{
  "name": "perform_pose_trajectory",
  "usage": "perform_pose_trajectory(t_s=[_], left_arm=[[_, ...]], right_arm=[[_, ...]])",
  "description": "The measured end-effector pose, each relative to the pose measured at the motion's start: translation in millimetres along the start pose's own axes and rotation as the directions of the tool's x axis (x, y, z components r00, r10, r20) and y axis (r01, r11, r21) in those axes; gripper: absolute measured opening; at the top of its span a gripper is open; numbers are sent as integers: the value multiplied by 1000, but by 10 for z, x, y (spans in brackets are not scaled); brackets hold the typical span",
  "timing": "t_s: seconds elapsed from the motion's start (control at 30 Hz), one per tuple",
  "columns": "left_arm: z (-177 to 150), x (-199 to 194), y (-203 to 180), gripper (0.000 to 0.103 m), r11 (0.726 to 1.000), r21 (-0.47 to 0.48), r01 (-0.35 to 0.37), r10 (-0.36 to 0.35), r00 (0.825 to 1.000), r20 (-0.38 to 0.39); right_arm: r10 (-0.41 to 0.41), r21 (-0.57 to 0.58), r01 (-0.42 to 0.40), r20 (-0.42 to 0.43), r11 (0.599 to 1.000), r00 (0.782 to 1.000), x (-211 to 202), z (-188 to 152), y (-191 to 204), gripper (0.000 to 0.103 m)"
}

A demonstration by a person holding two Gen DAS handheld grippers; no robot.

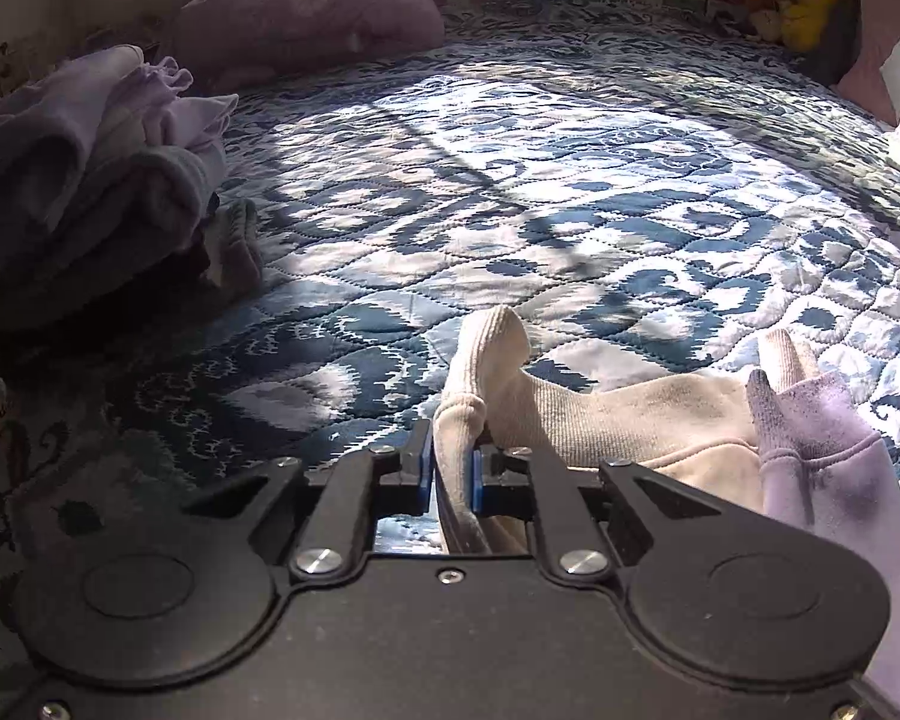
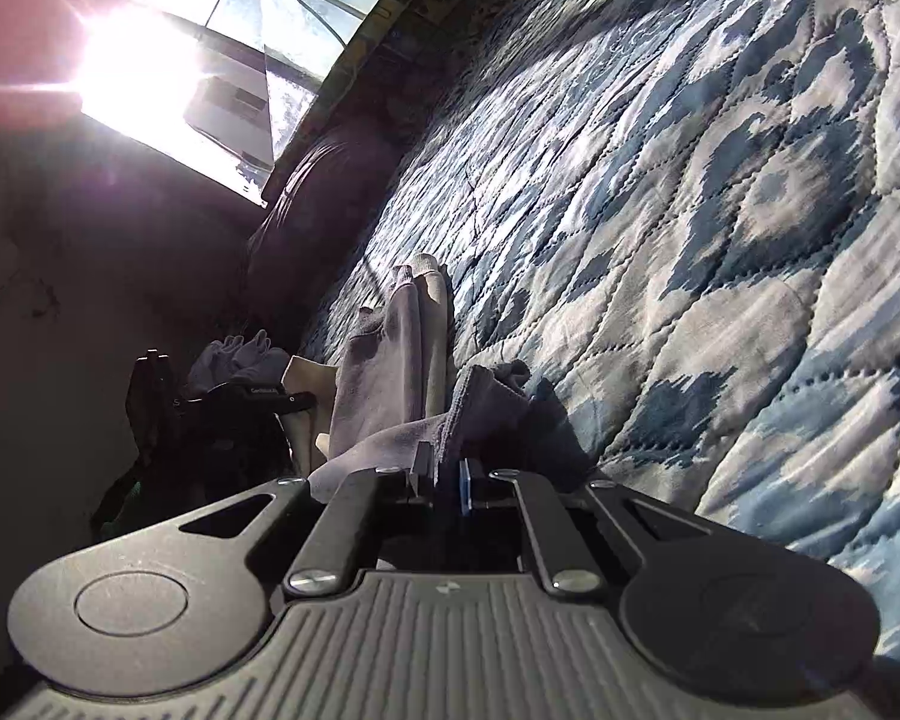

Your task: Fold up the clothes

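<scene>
My left hand-held gripper (image 1: 455, 468) pinches the cream sock (image 1: 600, 414); my right hand-held gripper (image 2: 447, 474) clamps the lilac sock (image 2: 390, 360), its toe at twelve o'clock, backlit and dim.

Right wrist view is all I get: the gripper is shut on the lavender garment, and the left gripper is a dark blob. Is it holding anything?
Observer: Yes. The left wrist view shows the left gripper shut on a cream ribbed garment.
Operator: Anything on the bed I can't see?
Observer: A yellow plush toy sits at the far edge of the quilt.
</scene>
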State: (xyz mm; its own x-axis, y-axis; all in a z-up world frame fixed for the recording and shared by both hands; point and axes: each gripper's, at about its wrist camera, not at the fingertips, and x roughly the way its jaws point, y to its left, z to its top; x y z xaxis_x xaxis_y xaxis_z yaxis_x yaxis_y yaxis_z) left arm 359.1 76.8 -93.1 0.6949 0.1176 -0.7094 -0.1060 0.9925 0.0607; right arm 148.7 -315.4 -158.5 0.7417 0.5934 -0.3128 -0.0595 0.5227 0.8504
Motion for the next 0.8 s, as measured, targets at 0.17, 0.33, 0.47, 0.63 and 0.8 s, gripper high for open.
perform_pose_trajectory(t_s=[0.17, 0.33, 0.47, 0.63, 0.8], left_arm=[[22, -131, 99, 33, 995, -70, 76, -74, 997, 29], [53, -237, -21, 57, 968, -70, 242, -239, 970, 52], [-116, -553, 90, 59, 957, -93, 274, -263, 958, 114], [-721, -1358, 221, 59, 960, -26, 277, -271, 951, 150], [-1531, -2114, 146, 59, 951, 195, 239, -269, 951, 149]], right_arm=[[58, -3, -58, 40, 998, 998, -122, 57, 39, 10], [112, 13, -114, 115, 993, 987, -382, 114, -6, 10], [94, 96, -106, 121, 990, 988, -455, 126, -164, 10], [72, 88, -79, 75, 993, 995, -319, 84, -143, 10], [26, 48, -30, 69, 998, 997, -238, 26, -72, 10]])
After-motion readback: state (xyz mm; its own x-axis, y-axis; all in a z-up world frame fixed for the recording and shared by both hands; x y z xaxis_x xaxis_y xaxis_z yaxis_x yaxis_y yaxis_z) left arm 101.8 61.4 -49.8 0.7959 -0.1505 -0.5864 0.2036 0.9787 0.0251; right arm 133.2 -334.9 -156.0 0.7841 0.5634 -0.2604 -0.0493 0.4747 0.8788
